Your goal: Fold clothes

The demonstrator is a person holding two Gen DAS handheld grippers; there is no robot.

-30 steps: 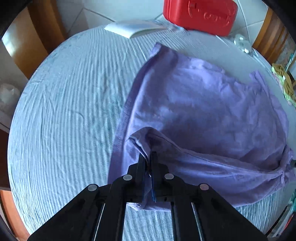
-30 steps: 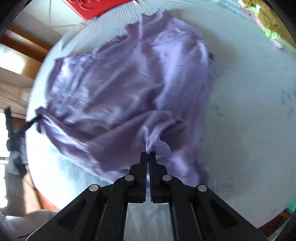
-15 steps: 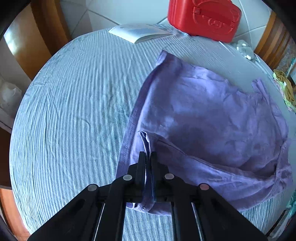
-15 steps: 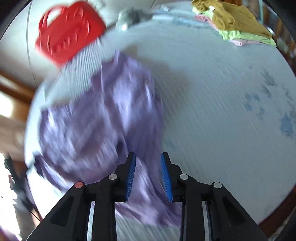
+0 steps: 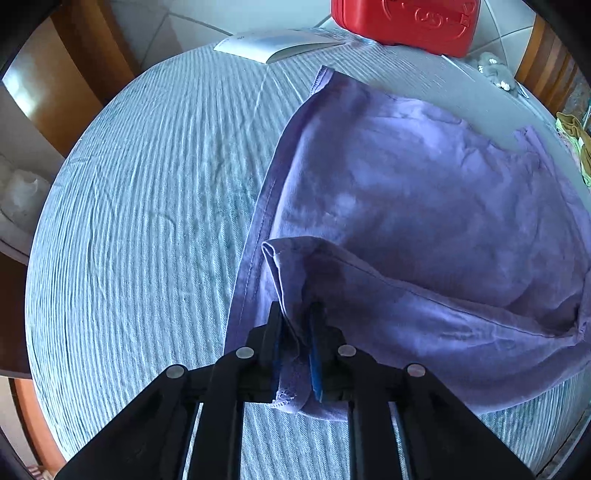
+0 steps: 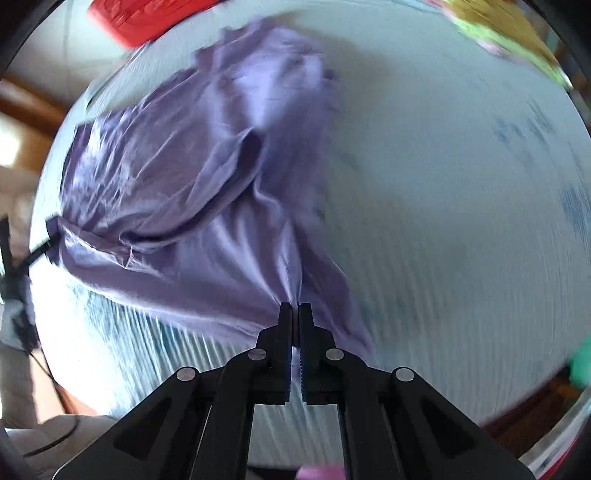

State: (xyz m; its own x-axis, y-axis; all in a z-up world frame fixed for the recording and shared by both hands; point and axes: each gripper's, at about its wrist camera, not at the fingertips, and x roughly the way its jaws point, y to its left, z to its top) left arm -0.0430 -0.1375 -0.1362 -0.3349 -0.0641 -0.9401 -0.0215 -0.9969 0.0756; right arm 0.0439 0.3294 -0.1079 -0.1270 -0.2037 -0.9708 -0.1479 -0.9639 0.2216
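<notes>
Both grippers pinch the shirt [image 5: 424,206]: the left gripper [image 5: 295,317] holds a hem, the right gripper [image 6: 294,314] a bunched edge. I think this is the lay-flat step on the desk [image 5: 147,184]. Next, pull the edges apart.

shirt [image 5: 406,206] on table [image 5: 147,221], case [image 5: 406,18] probably behind

The purple shirt [image 5: 424,206] is looking like soft, matt, creased cloth. The tablecloth [image 5: 140,206] is showing ribbed, crinkled weave. At 12 o'clock the red case [image 5: 406,18] is gleaming as glossy plastic.
</notes>
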